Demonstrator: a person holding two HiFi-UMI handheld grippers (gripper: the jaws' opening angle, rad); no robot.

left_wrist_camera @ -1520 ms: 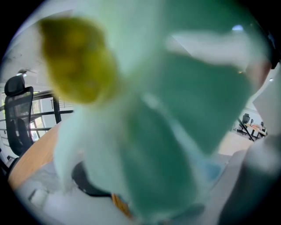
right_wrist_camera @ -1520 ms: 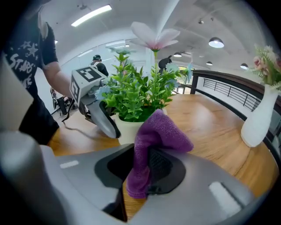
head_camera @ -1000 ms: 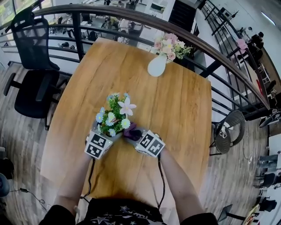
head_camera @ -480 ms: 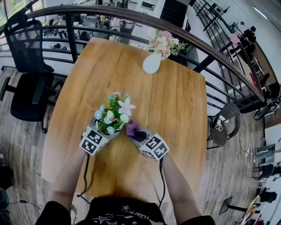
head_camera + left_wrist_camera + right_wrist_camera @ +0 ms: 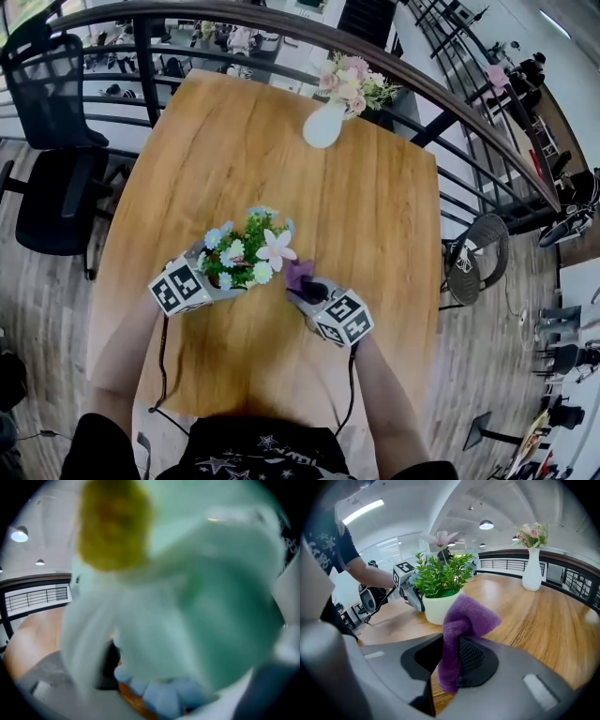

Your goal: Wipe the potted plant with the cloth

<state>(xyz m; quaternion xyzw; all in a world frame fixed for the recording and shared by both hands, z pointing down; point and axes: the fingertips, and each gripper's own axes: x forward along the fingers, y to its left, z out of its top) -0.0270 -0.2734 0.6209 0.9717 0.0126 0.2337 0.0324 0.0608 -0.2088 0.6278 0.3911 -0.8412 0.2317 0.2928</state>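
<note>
Toward the near edge of the table (image 5: 375,234), left of its middle, we enter item one: potted plant (image 5: 246,261), green leaves with pale blue, white and pink blooms, upright in its white pot (image 5: 439,607) on the wood. Item two: left gripper (image 5: 211,274), reaching in from the table's left side, jaws set wide and, as we read it, clamped on the pot; its own view is filled by blurred petals close against the lens. Item three: cloth (image 5: 464,620), purple, bunched into a wad, pinched between the closed jaws of the right gripper (image 5: 451,660), just beside the pot on its right and apart from it. Item four: vase (image 5: 323,127), white, with flowers, at the far edge, well apart. We judge the step to be the approach to a wiping stroke: plant steadied, cloth not yet on it. Next move, by our reckoning: carry the wad across the gap to leaves or pot wall, press lightly, and hold the left grip firm so the pot neither tips nor slides.
</note>
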